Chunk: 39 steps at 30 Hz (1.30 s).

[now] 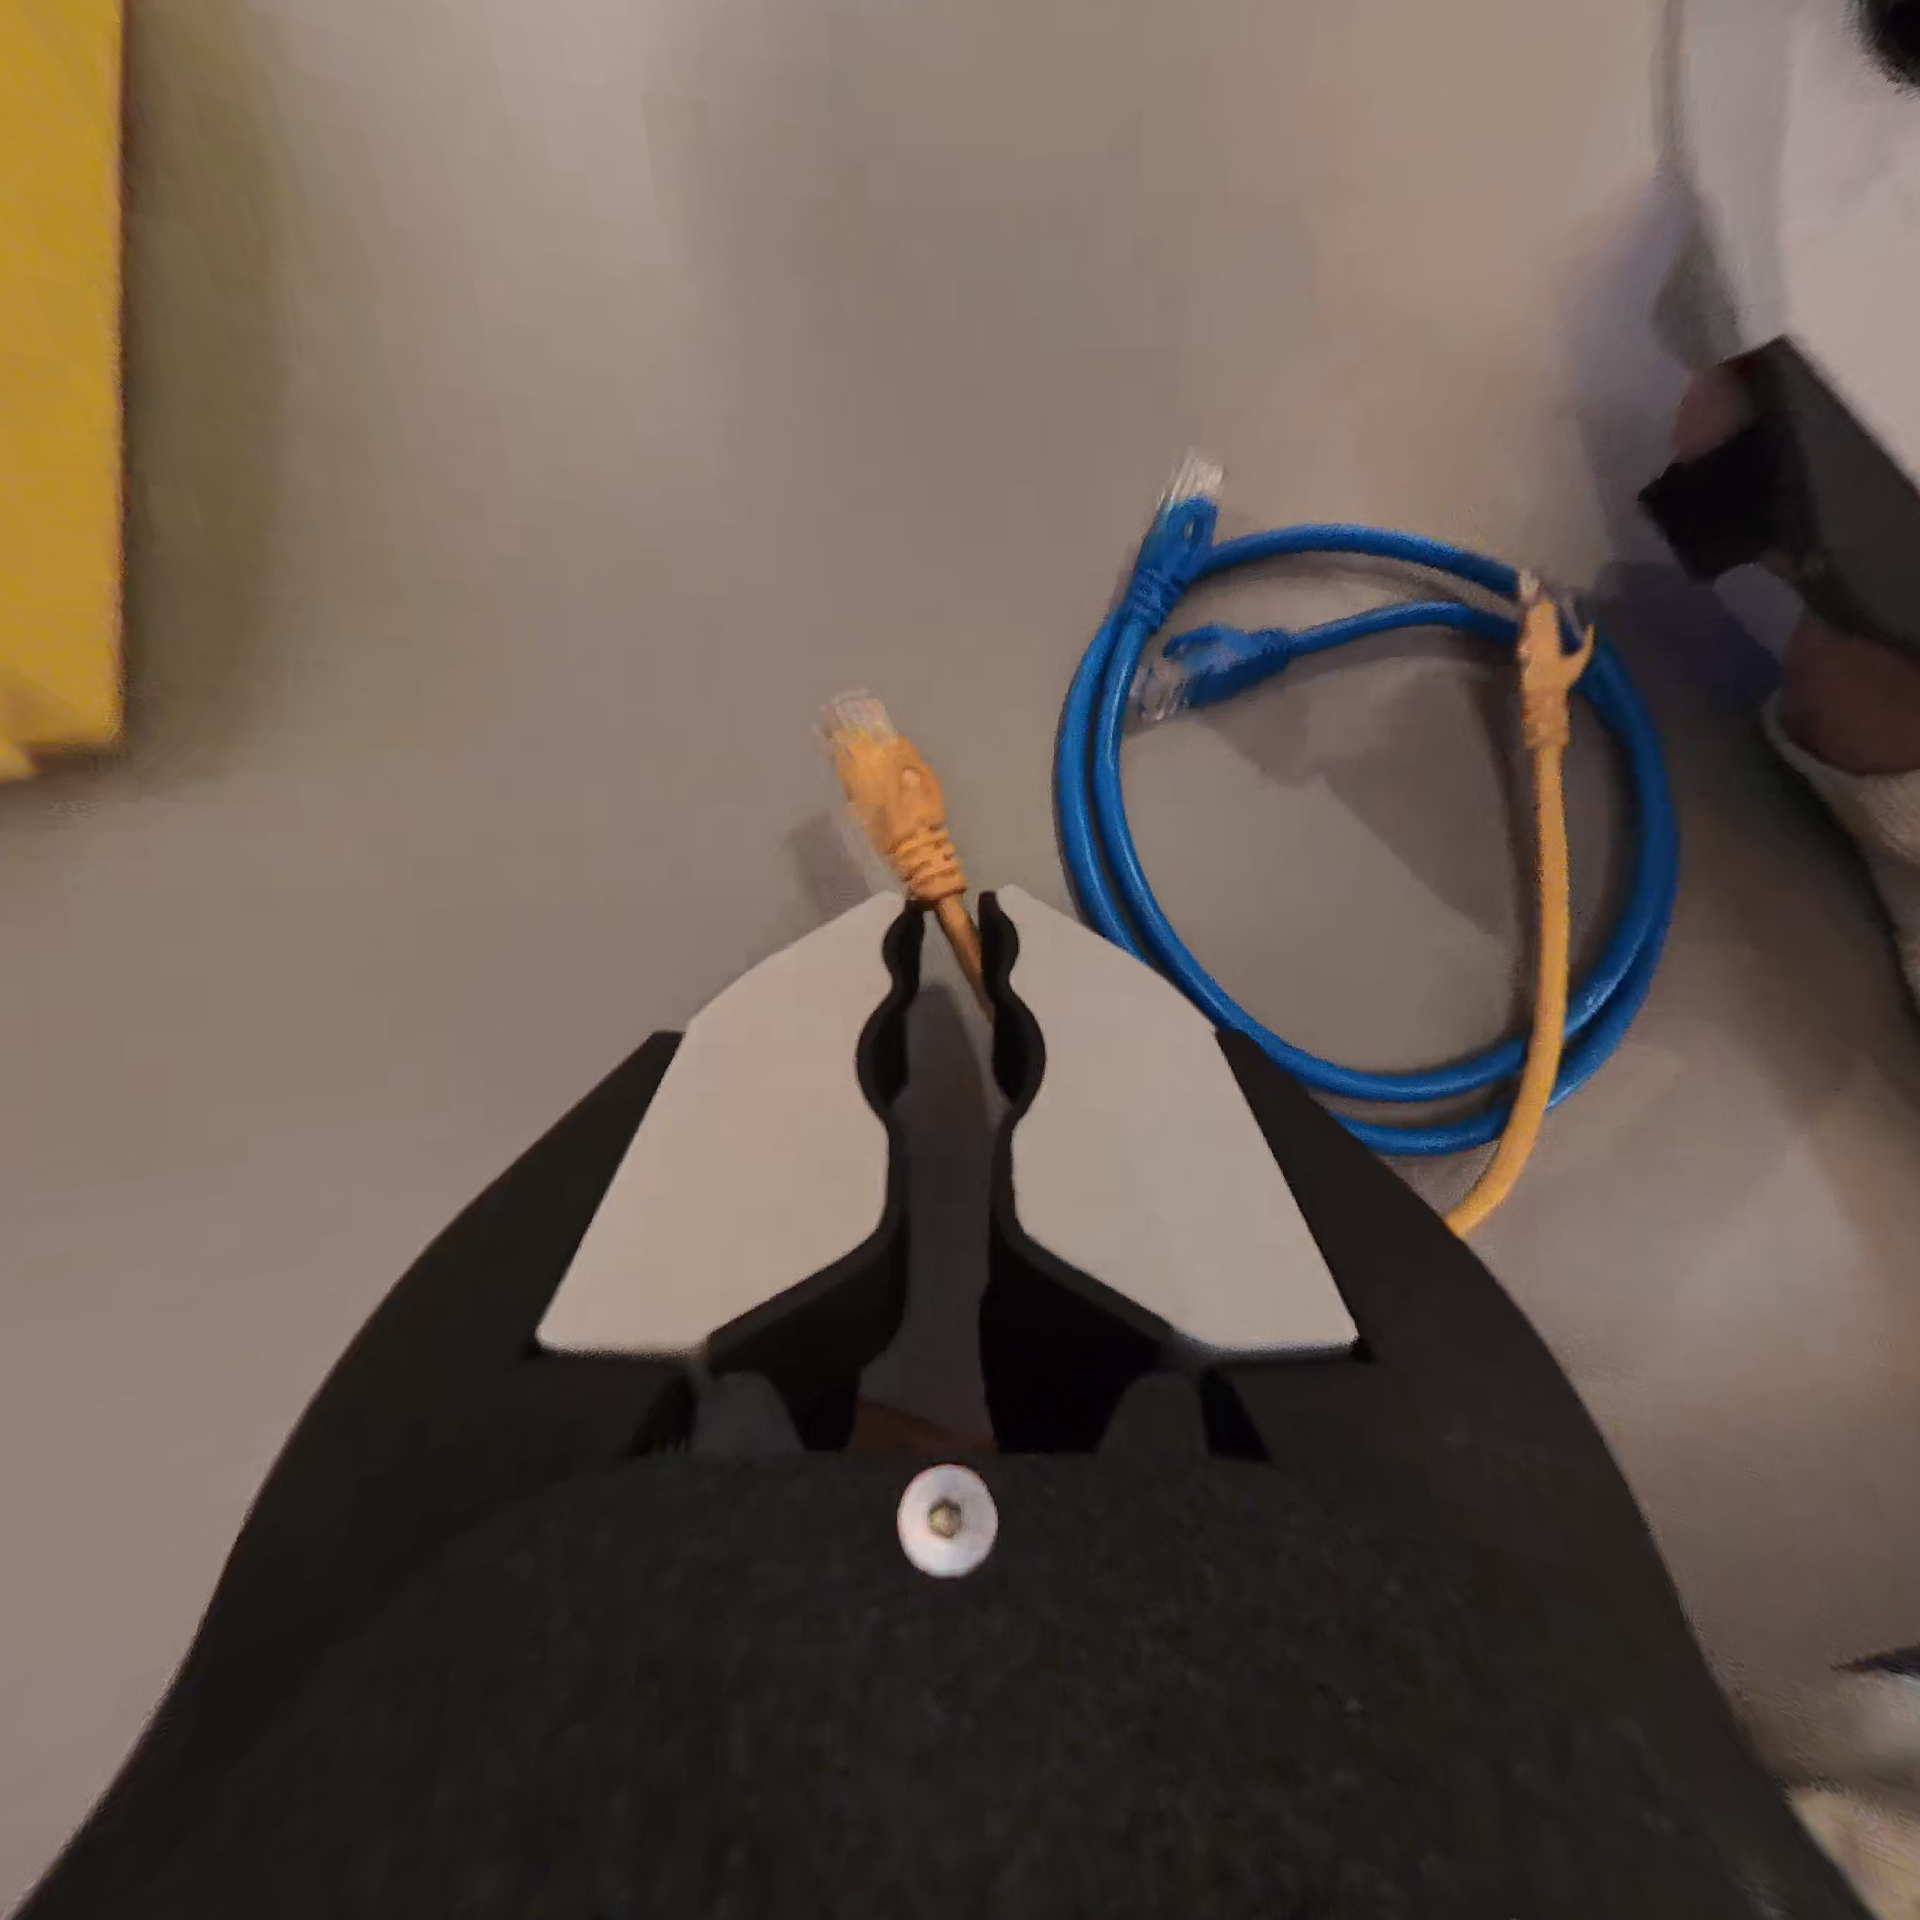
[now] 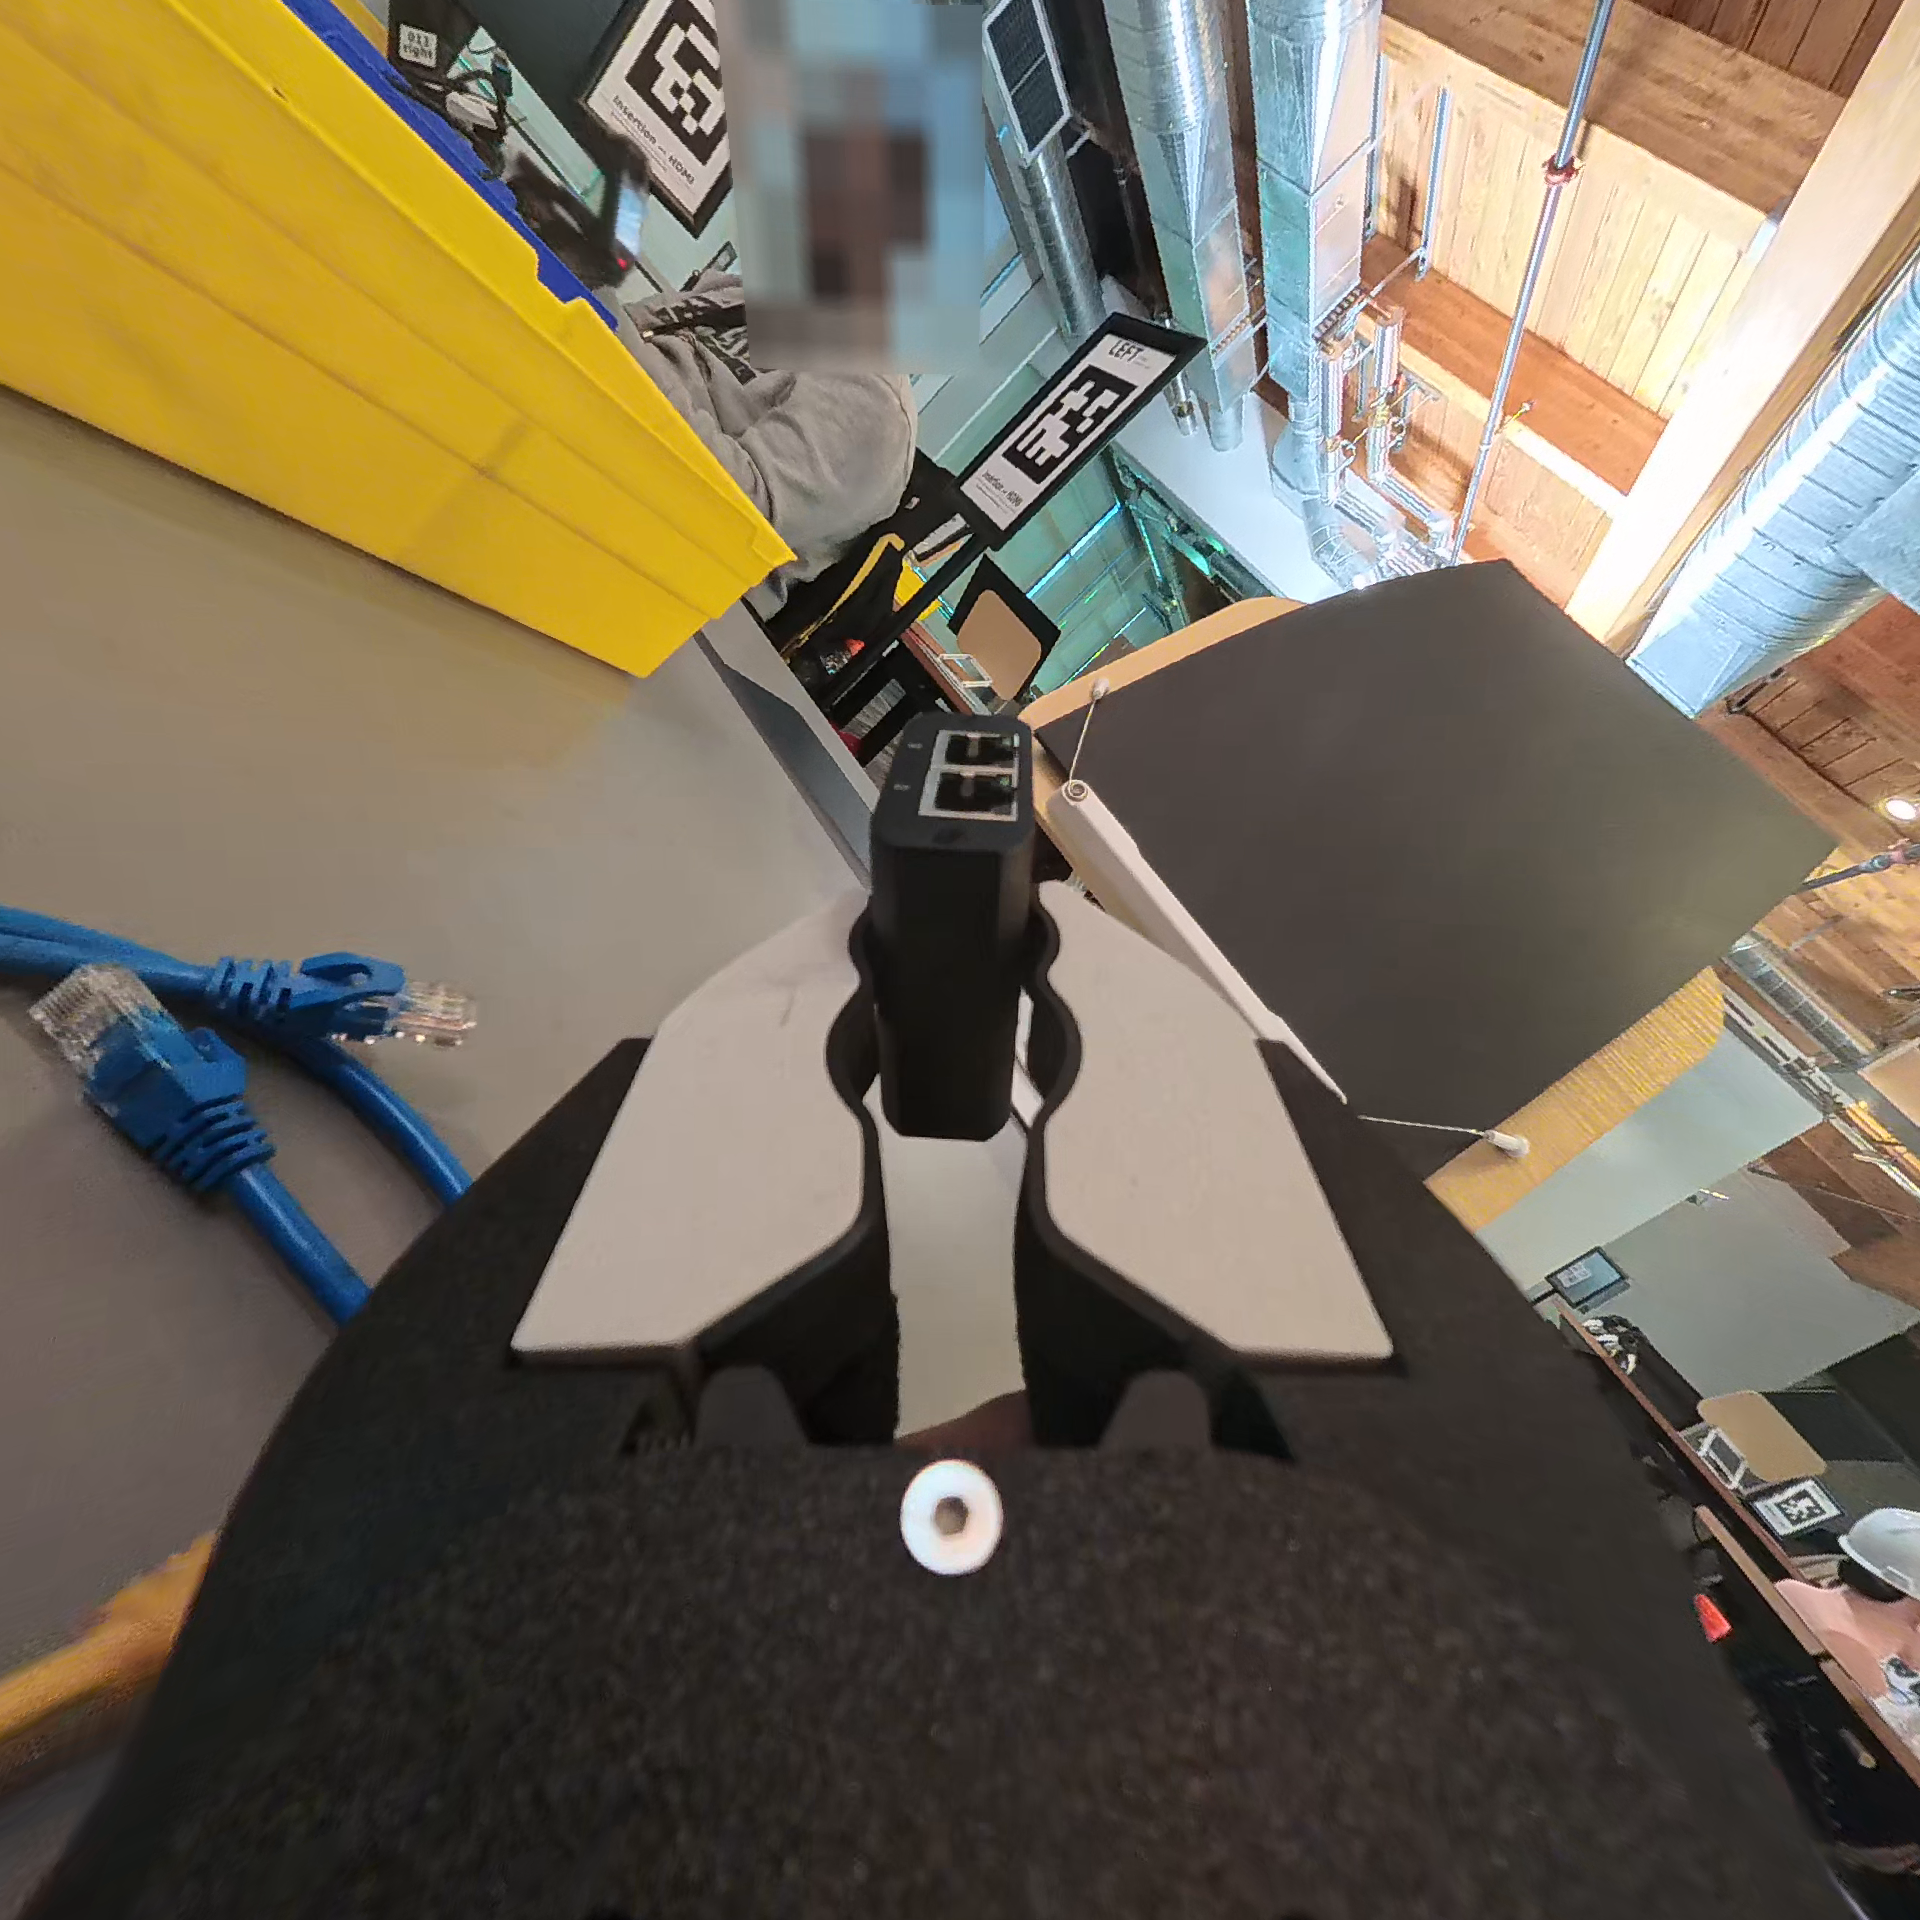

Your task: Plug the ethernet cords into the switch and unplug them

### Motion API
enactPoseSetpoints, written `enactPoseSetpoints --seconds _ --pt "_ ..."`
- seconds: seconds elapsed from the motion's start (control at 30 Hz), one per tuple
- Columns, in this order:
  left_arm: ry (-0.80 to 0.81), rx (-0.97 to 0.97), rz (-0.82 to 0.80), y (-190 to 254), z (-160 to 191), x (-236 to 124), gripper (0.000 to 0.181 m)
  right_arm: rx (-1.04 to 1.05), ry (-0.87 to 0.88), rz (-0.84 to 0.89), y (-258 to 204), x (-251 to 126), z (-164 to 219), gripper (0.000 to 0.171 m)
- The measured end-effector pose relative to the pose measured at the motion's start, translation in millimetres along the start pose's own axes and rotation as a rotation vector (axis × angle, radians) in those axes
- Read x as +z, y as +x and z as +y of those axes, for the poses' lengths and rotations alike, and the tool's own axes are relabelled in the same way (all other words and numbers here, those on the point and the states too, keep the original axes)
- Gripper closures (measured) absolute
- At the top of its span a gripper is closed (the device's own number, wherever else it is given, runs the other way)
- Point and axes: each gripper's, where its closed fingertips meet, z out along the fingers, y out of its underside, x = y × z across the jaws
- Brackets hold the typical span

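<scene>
Left gripper is pinching the orange ethernet cord right behind its boot, jaws nearly closed on the cable. Its clear plug is sticking out past the fingertips, tilting up and left, held above the grey table. Beyond the grip, that orange cord is running off to the right and crossing over the blue ethernet cord, with its other end lying on the far side of the blue loop. Blue cord is sitting coiled on the table to the right of the gripper, both of its plugs resting near the top left of the coil, neither one plugged in.

Right gripper is clamping the black switch by its body, jaws closed against both sides, switch pointing straight out along the fingers. Two ports on its end face are facing away from the camera, both empty. Switch is being held off the table, just past the table edge in this view.

Yellow bin is sitting on the table at the far left. Blue plugs are lying on the table left of the right gripper.
</scene>
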Motion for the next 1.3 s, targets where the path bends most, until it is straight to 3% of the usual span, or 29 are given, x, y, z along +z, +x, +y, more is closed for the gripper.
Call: enactPoseSetpoints --seconds 0.13,0.23,0.4,0.53,0.67,0.8,0.93,1.17,1.3 --pt "0.039 0.368 0.001 -9 -35 -26 0.177 0.007 -0.003 0.001 1 0 1 0.147" --pt "-0.075 0.598 0.043 -24 -42 -43 0.177 -0.005 -0.004 -0.001 0 0 1 0.147" --pt "-0.251 0.801 0.143 -52 -14 -29 0.177 -0.033 -0.005 -0.003 -3 1 1 0.147" --pt "-0.181 0.892 0.181 -56 2 -5 0.177 -0.038 -0.006 0.000 -3 1 1 0.147" --pt "-0.060 0.902 0.168 -53 -4 3 0.177 -0.055 -0.001 -0.006 -6 1 0 0.147" --pt "-0.076 0.719 0.367 -18 -25 -24 0.177 -0.152 0.013 -0.015 -16 1 -3 0.147" --pt "-0.138 0.703 0.515 19 -60 -50 0.177 -0.221 0.022 -0.017 -23 2 -5 0.147" --pt "-0.389 0.742 0.554 45 -80 -26 0.177 -0.334 -0.007 0.017 -26 3 -2 0.147" --pt "-0.433 0.764 0.486 51 -84 -9 0.177 -0.404 -0.039 0.015 -32 5 2 0.147"
